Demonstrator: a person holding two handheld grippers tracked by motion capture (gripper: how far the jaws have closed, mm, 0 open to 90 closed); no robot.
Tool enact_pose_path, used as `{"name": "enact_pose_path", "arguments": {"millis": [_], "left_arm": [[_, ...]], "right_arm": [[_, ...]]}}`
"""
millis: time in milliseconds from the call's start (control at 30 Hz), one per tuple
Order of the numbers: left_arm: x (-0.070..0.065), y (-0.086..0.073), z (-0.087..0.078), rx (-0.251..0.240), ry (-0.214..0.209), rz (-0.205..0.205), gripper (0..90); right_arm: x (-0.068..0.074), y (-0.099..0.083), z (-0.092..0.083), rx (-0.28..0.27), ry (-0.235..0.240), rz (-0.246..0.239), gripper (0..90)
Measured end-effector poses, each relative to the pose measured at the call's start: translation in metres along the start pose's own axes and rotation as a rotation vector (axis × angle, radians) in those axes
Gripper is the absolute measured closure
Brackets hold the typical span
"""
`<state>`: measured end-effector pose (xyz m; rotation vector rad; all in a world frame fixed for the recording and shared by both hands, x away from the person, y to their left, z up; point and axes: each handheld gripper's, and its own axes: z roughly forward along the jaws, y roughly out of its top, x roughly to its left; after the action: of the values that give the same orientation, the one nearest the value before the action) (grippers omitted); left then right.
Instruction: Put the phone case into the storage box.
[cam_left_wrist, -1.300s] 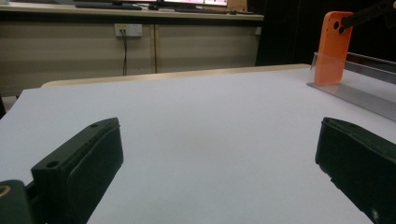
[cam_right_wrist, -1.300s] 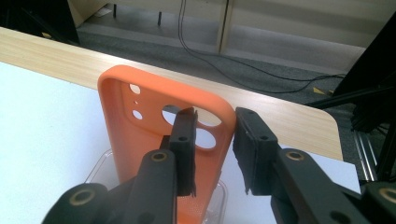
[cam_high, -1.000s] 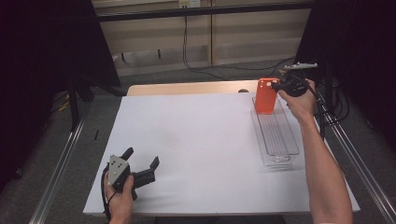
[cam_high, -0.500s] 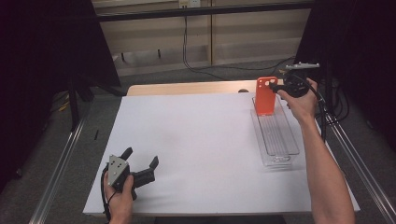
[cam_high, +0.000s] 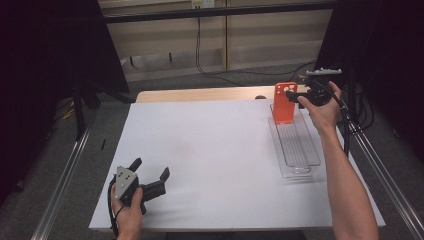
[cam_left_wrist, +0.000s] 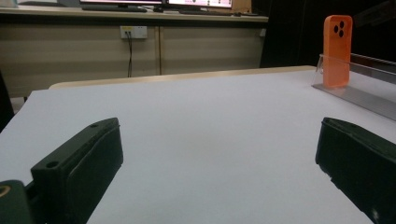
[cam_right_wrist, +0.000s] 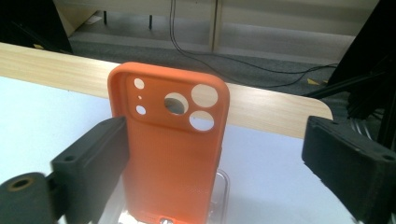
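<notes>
The orange phone case (cam_right_wrist: 170, 144) stands upright at the far end of the clear plastic tray (cam_high: 305, 157), its lower edge inside the tray. It is a bright, matte orange shell with rounded corners and a raised camera block near its top, pierced by three large round holes and some smaller ones. In my right gripper view it sits between my two black jaws: the left jaw is just beside the case's edge, and whether it touches I cannot tell; the right jaw stands well apart from it. My right gripper (cam_high: 300, 95) has just been opening, and its jaws now stand wide with the case between them, no longer clamped.

My left gripper (cam_high: 150, 172) rests at the near left of the table, jaws spread wide with nothing between them, well apart from the case.

The tray lies lengthwise along the right side of the white tabletop (cam_high: 210, 155). A strip of pale wood (cam_high: 200, 94) runs along the table's far edge. Beyond it the floor is grey, with black cables (cam_high: 200, 50) trailing down from a wall socket on beige panelling. Dark screens stand at both sides of the room.
</notes>
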<state>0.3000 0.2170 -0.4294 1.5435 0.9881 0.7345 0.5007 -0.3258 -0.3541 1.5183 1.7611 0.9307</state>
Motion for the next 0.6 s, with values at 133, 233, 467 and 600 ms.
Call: {"name": "enact_pose_path", "arguments": {"millis": [133,233,467,600], "left_arm": [[0.0,0.0,0.0,0.004,0.006,0.001,0.7],[0.0,0.0,0.0,0.004,0.008,-0.001,0.7],[0.0,-0.001,0.0,0.01,0.025,-0.003,0.7],[0.001,0.0,0.0,0.009,0.03,-0.006,0.7]], "right_arm": [[0.001,-0.003,-0.004,-0.045,0.013,-0.012,5.6],[0.002,-0.005,-0.006,-0.057,-0.002,-0.009,7.0],[0.001,-0.008,-0.013,-0.116,0.009,0.001,5.7],[0.0,-0.013,-0.016,-0.15,0.023,0.008,4.4]]}}
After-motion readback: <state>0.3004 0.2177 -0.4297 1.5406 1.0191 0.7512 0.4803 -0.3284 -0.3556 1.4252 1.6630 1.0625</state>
